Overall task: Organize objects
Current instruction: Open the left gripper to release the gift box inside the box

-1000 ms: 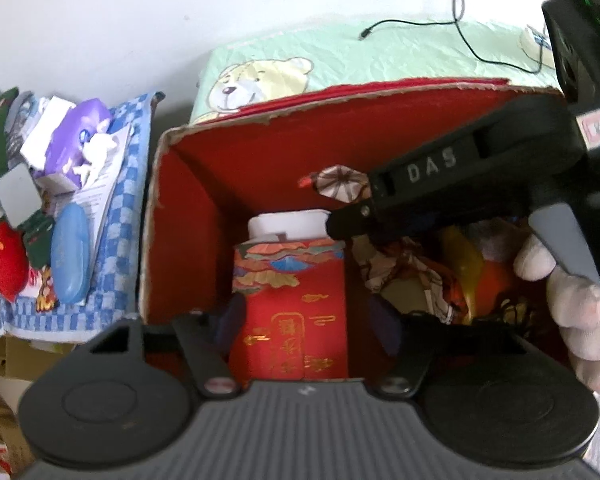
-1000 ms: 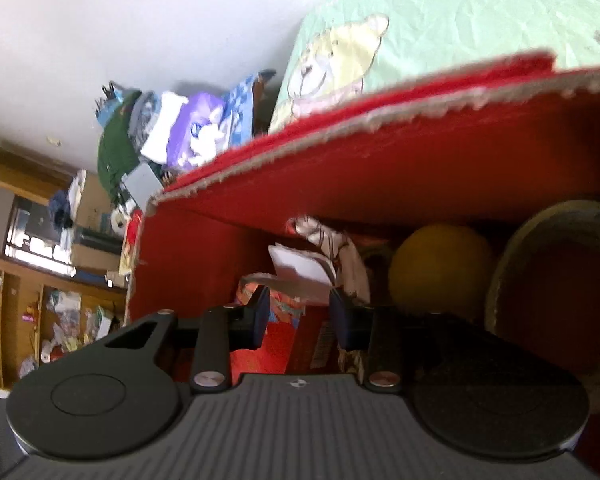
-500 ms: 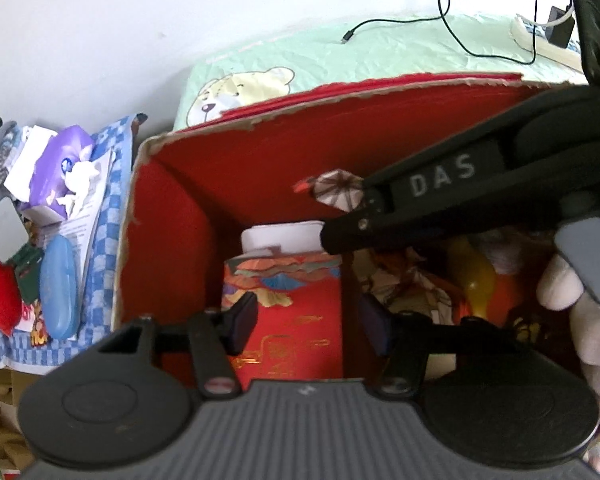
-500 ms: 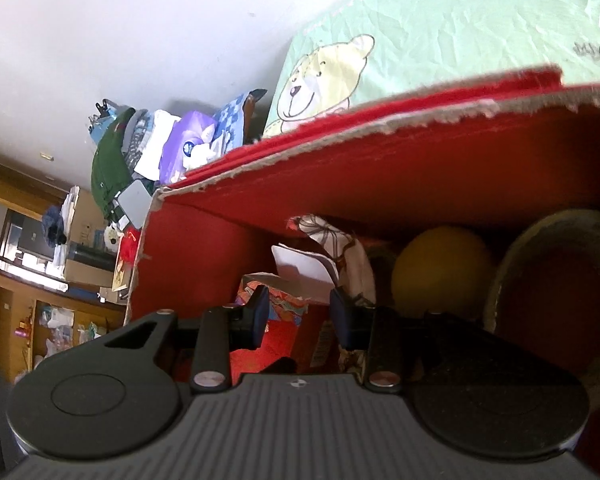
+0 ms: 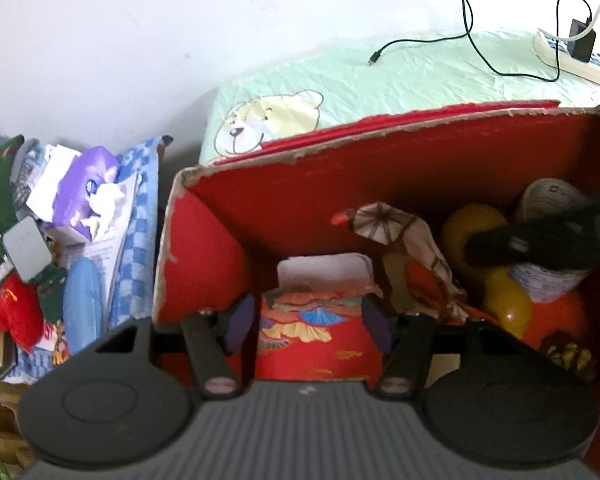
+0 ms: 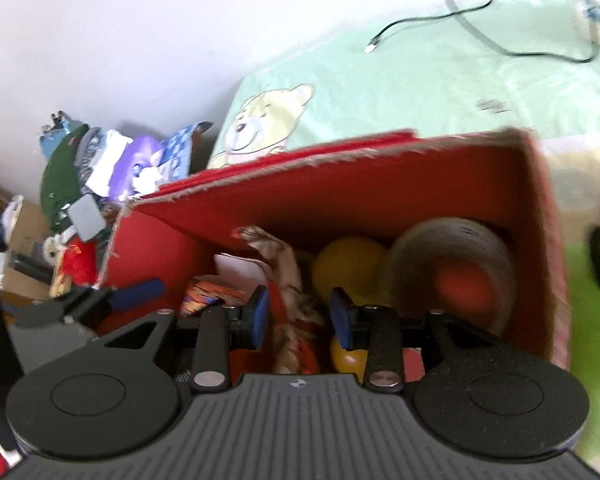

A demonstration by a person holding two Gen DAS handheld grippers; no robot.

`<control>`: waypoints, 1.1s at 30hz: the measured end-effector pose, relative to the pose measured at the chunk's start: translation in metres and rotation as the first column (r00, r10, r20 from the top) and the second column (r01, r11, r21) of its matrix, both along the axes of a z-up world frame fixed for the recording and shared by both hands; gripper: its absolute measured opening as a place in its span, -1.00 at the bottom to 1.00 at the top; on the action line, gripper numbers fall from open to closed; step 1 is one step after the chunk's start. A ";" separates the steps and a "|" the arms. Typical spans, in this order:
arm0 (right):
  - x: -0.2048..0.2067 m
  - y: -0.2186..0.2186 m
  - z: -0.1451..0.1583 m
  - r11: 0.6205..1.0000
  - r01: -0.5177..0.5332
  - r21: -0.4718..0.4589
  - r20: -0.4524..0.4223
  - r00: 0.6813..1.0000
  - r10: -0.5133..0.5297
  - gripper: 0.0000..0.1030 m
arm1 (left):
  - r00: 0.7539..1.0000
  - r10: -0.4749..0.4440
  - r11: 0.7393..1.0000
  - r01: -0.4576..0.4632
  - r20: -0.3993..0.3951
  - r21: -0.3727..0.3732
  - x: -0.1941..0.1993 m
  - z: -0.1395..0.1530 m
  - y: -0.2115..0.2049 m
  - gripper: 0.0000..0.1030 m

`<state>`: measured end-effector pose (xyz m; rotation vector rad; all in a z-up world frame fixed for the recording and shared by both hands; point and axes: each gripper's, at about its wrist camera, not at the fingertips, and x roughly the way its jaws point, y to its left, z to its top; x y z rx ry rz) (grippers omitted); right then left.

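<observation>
Open red cardboard box (image 5: pixel 308 200) on a mint-green bear-print sheet (image 5: pixel 380 80), filling the middle of both views; inside, at 6 o'clock in the left wrist view, a red packet (image 5: pixel 316 344) with fan and cloud patterns, standing upright with a white card (image 5: pixel 324 272) just behind it; left gripper (image 5: pixel 307 322) straddling that packet, jaws opening, pads either side of it and not pressing on it; at 3 o'clock of the packet a patterned cloth (image 5: pixel 412 256), crumpled and poking up; further toward 3 o'clock a yellow ball (image 5: pixel 474 226), a second yellow ball (image 5: pixel 508 304) lower down, and a paper bowl (image 5: pixel 548 200) on its side; right gripper (image 6: pixel 298 316) about half apart over the cloth, cloth between the pads, contact too blurred to tell; same gripper seen as a dark blurred shape at 3 o'clock in the left view; black cable (image 5: pixel 472 36) and white power strip (image 5: pixel 568 56) on the sheet at 1 o'clock; heap of clutter (image 5: pixel 60 216) on blue checked fabric at 9 o'clock, outside the box.
</observation>
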<state>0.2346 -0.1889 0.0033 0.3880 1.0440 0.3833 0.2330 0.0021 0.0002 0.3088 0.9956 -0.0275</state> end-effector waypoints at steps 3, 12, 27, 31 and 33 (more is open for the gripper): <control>-0.015 -0.005 -0.002 0.996 0.033 -0.083 0.063 0.998 -0.028 -0.37 | 1.000 -0.005 1.000 0.005 0.009 0.013 0.001 -0.002 -0.001 0.29; -0.028 0.006 0.001 0.981 0.006 -0.193 0.147 0.989 0.023 -0.39 | 1.000 -0.027 0.999 0.028 -0.010 0.041 -0.004 -0.004 -0.008 0.29; -0.047 0.010 -0.004 0.968 0.067 -0.243 0.166 0.986 -0.027 -0.38 | 1.000 -0.003 1.000 0.004 0.017 -0.018 -0.014 -0.003 -0.006 0.37; -0.049 0.013 -0.004 0.964 0.077 -0.254 0.173 0.984 -0.033 -0.39 | 1.000 -0.001 1.000 0.001 0.010 -0.030 -0.013 -0.004 -0.004 0.37; -0.049 0.013 -0.004 0.963 0.079 -0.258 0.177 0.984 -0.033 -0.40 | 1.000 0.002 1.000 -0.002 0.015 -0.028 -0.013 -0.003 -0.004 0.37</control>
